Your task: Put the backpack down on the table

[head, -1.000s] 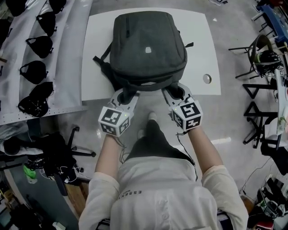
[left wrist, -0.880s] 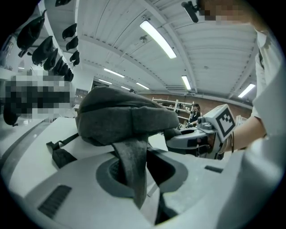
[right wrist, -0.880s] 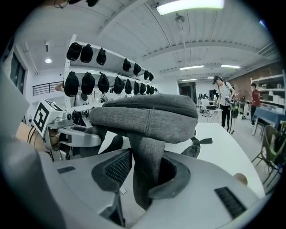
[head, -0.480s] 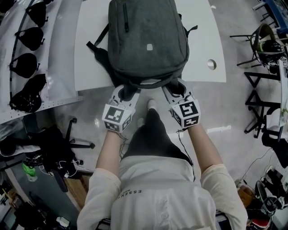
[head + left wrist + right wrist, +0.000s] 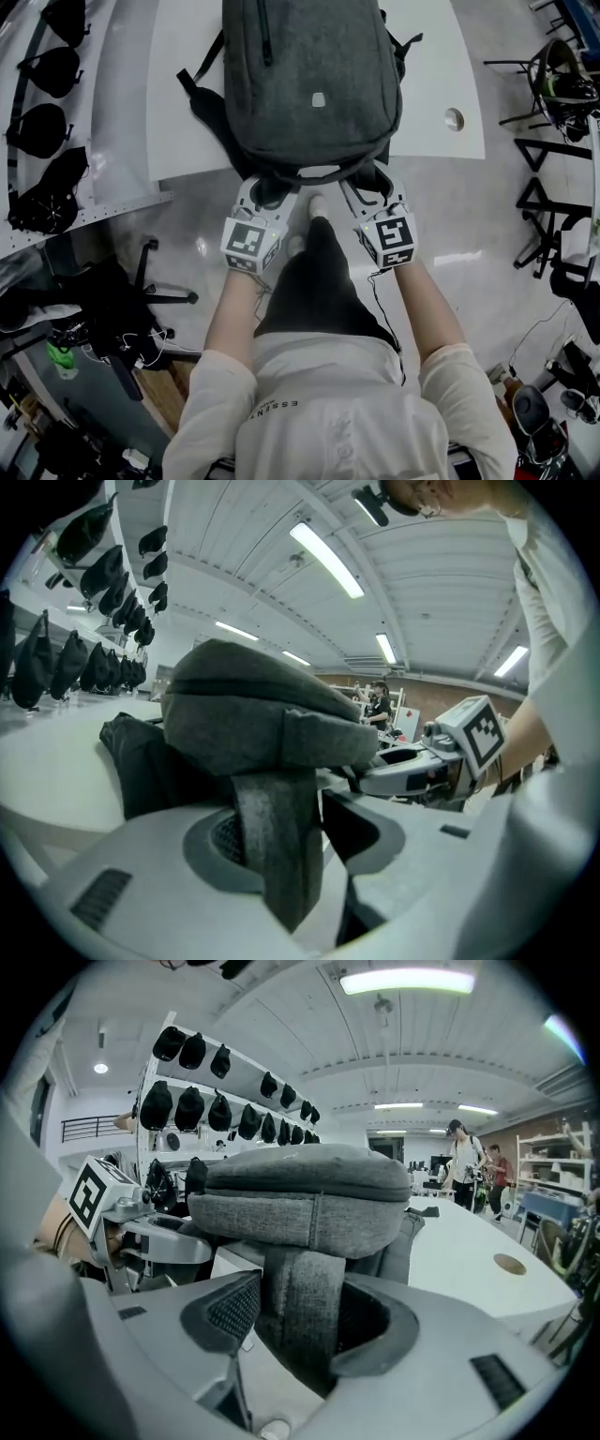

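Grey backpack (image 5: pixel 314 84) lies flat on the white worktop (image 5: pixel 436 103), front panel up, its near end reaching just past the worktop's near edge. Both tongs sit at that end, at 6 o'clock of the bag. Left tongs (image 5: pixel 267 192) have just been opening: gap narrow, a grey strap (image 5: pixel 277 846) hangs between the jaws, resting against one pad with clear space on the other side, so not clamped. Right tongs (image 5: pixel 370 187) have also just been opening: gap wide, second strap (image 5: pixel 305 1321) hangs loose in the middle, free of the mesh pad. Round hole (image 5: pixel 455 119) in the worktop at 3 o'clock of the bag. Black bags (image 5: pixel 42 192) line a shelf at 9 o'clock. Person's shoe (image 5: pixel 317 201) on the floor between the two tongs.
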